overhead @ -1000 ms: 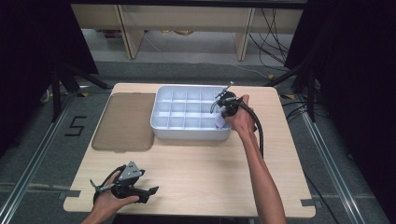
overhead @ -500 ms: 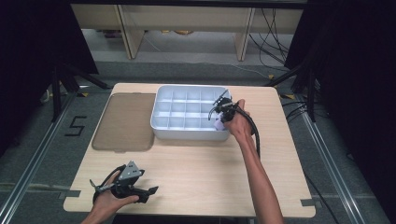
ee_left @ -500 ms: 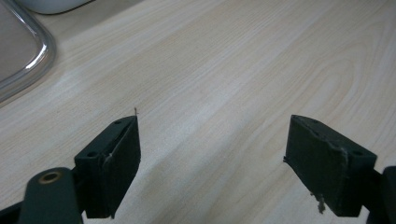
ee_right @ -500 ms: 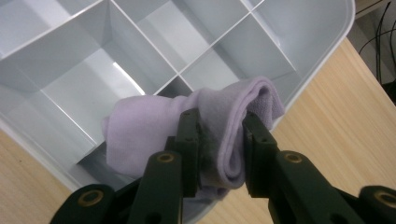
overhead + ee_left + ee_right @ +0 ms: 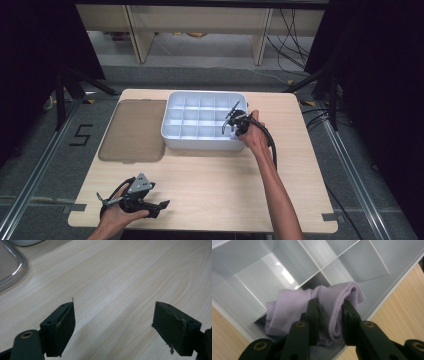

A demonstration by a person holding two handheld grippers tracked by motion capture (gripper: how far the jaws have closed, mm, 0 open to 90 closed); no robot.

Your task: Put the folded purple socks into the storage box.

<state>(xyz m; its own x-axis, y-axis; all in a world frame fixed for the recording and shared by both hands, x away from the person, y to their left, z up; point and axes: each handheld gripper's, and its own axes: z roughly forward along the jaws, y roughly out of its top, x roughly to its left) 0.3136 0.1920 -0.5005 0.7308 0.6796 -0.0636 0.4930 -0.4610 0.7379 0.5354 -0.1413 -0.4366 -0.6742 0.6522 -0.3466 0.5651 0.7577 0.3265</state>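
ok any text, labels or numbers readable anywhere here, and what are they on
"5" in black on the grey floor, left of the table.
No readable print on the white divided tray, the lilac cloth, the translucent lid or either gripper.

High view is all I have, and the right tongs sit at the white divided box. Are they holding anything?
Observer: Yes, the right tongs are shut on a lilac folded cloth.
Operator: Is the cloth inside the box?
Observer: It hangs over a compartment by the white divided box's rim, near a corner.
Operator: And the left tongs?
Observer: The left tongs are open, with bare wooden table between the jaws.
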